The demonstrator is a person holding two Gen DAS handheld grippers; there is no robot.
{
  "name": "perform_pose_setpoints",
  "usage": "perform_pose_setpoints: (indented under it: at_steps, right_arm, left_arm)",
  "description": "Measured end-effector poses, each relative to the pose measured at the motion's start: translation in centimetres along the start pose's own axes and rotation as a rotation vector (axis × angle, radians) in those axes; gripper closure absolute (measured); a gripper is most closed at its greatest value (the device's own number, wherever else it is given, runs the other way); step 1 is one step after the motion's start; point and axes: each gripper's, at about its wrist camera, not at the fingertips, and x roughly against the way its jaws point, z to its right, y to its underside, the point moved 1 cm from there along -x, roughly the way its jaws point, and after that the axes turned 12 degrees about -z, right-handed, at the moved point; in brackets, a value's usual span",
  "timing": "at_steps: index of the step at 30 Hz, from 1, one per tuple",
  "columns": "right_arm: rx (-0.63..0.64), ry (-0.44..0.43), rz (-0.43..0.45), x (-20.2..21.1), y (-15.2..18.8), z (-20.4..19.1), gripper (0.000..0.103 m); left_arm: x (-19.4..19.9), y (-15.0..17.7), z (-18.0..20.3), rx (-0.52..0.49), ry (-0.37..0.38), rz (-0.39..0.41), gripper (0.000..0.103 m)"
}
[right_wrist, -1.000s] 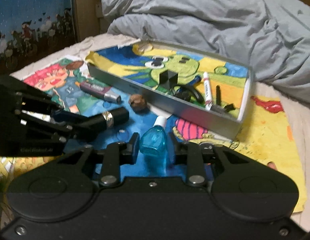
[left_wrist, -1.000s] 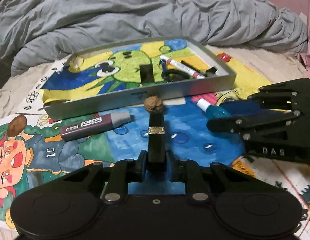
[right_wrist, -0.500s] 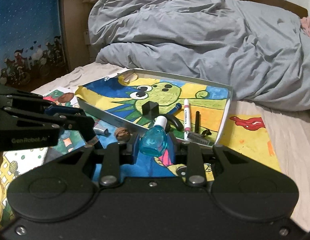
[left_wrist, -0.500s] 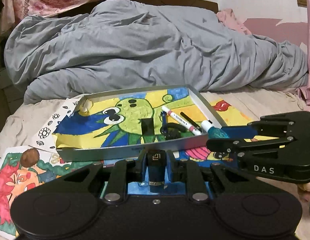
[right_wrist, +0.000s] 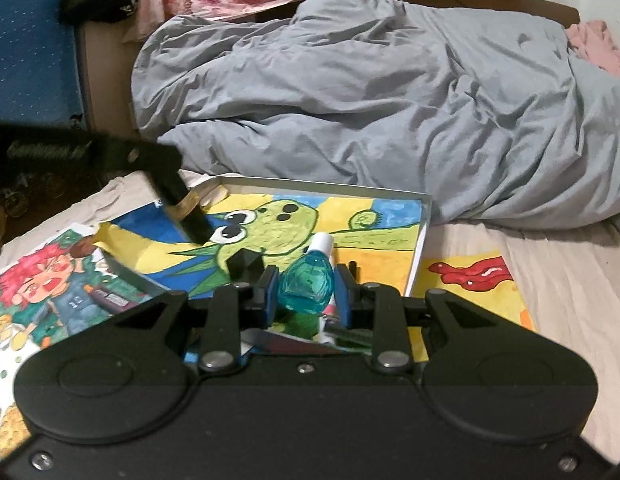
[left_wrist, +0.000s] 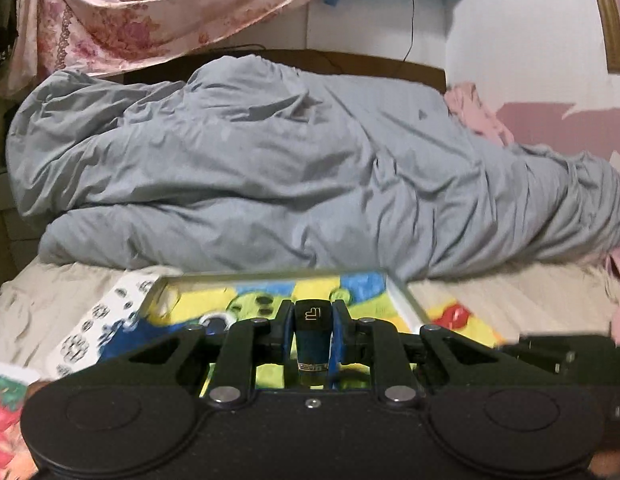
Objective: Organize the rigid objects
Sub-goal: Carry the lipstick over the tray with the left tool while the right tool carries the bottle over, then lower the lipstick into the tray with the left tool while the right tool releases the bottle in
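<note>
Left tongs (left_wrist: 313, 330): pinching a dark lipstick tube (left_wrist: 312, 344) between the blue pads, its square cap end with an embossed logo pointing away from the camera; held in the air over the near edge of the tray.
Left tongs from the right wrist view (right_wrist: 166, 176): blurred, at far left, with the lipstick tube (right_wrist: 190, 216) slanting down above the tray's far-left corner, a gold band around its middle.
Right tongs (right_wrist: 308, 290): pinching a small teal bottle (right_wrist: 308, 284) with a white cap, cap pointing away, held above the near part of the tray.
Tray (right_wrist: 423, 236): shallow, grey-walled, lying on the bed, lined with a drawing of a green cartoon creature on blue and yellow.
Inside the tray: a small black block (right_wrist: 244, 262) near the middle; other small items near the right wall are mostly hidden behind the right tongs.
Bed (right_wrist: 565, 280): beige sheet, with coloured drawings spread under and around the tray.
Marker (right_wrist: 110, 298): dark maroon, lying on the drawing left of the tray, outside it.
Duvet (left_wrist: 270, 168): grey, heaped along the far side of the bed, just beyond the tray.
</note>
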Motion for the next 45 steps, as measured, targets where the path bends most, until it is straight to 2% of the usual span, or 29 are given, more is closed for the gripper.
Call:
perform_pose_setpoints:
  at_steps: [5,14,23,29,38,42,45]
  right_arm:
    - [0.017,0.021,-0.016,-2.2,0.4,0.4,0.081]
    - [0.034,0.063,-0.045,-4.3,1.0,0.2,0.081]
    - [0.036,0.077,-0.083,-5.2,1.3,0.2,0.081]
    - [0.033,0.085,-0.091,-5.1,1.1,0.2,0.081]
    - [0.025,0.087,-0.107,-5.5,1.0,0.5,0.081]
    - [0.035,0.084,-0.104,-5.2,0.9,0.4,0.069]
    - [0.050,0.089,-0.088,-4.4,0.6,0.0,0.057]
  left_arm:
    - [-4.0,-1.2,0.4,0.032,0.059,0.026,0.082]
    - [-8.5,0.9,0.2,0.091,0.117,0.019,0.082]
    - [-8.3,3.4,-0.4,0.065,0.140,-0.018,0.082]
    - [-8.6,5.1,-0.4,0.041,0.136,-0.078,0.082]
    - [-9.2,5.9,-0.6,0.038,0.133,-0.135,0.082]
    - [-8.7,5.9,-0.7,0.051,0.131,-0.129,0.079]
    - [-7.9,5.7,-0.9,0.048,0.126,-0.125,0.071]
